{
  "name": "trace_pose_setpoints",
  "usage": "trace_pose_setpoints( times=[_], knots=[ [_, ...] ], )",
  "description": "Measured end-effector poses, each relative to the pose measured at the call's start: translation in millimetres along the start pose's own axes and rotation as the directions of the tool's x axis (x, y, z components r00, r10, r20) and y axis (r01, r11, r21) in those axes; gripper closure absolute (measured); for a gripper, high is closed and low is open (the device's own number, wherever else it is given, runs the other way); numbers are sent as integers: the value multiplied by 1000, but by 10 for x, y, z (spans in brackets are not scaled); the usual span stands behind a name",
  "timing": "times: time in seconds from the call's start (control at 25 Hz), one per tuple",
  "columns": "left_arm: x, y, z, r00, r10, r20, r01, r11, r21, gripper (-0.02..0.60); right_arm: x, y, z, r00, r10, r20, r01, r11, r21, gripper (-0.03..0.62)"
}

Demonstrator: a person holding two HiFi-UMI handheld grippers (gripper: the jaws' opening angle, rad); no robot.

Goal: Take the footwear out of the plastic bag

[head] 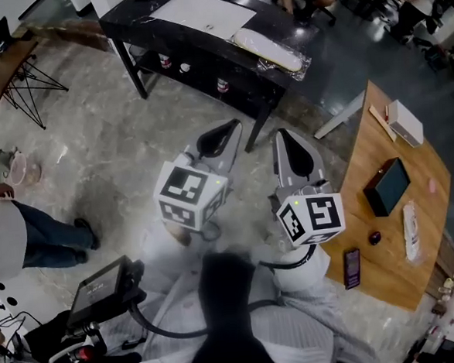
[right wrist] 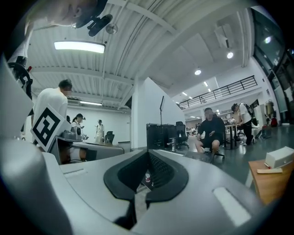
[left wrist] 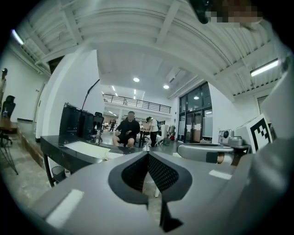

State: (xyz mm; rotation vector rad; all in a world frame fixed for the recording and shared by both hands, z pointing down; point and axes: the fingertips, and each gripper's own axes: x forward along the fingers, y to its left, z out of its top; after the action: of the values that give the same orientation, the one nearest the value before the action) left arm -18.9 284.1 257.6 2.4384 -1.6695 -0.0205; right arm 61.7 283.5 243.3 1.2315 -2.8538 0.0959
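Observation:
A clear plastic bag (head: 271, 51) with a long pale thing inside lies on the right end of the black table (head: 134, 22), beside a white sheet (head: 204, 14). What the pale thing is cannot be made out. Both grippers hang in the air well short of that table and point toward it. The left gripper (head: 220, 133) is shut with nothing between its jaws, and the left gripper view shows its jaws (left wrist: 148, 154) closed together. The right gripper (head: 288, 138) is likewise shut and empty, jaws (right wrist: 148, 154) meeting in its own view.
A wooden table (head: 417, 241) stands at the right with a black box (head: 388, 186), a phone (head: 352, 267) and a white box (head: 405, 122). A person (head: 18, 238) stands at the left. Small cups (head: 223, 85) sit on the black table's lower shelf. People sit beyond it.

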Motion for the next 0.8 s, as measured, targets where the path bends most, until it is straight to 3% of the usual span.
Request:
trace_pose_setpoints(
  times=[0.24,0.56,0.8],
  knots=[
    [918,743,54,997,-54,-49,53,998,-18,581,1026,-512,-45,998,-59,-37,60,998,24,580],
    [2377,1355,-101,982,-143,-126,136,989,-64,581,2091,-1555,-345,991,-94,-95,100,993,59,580],
    [3473,1824,-80,944,-248,-218,217,964,-156,581,2816,-2457,-489,980,-96,-173,118,986,119,580]
  ],
)
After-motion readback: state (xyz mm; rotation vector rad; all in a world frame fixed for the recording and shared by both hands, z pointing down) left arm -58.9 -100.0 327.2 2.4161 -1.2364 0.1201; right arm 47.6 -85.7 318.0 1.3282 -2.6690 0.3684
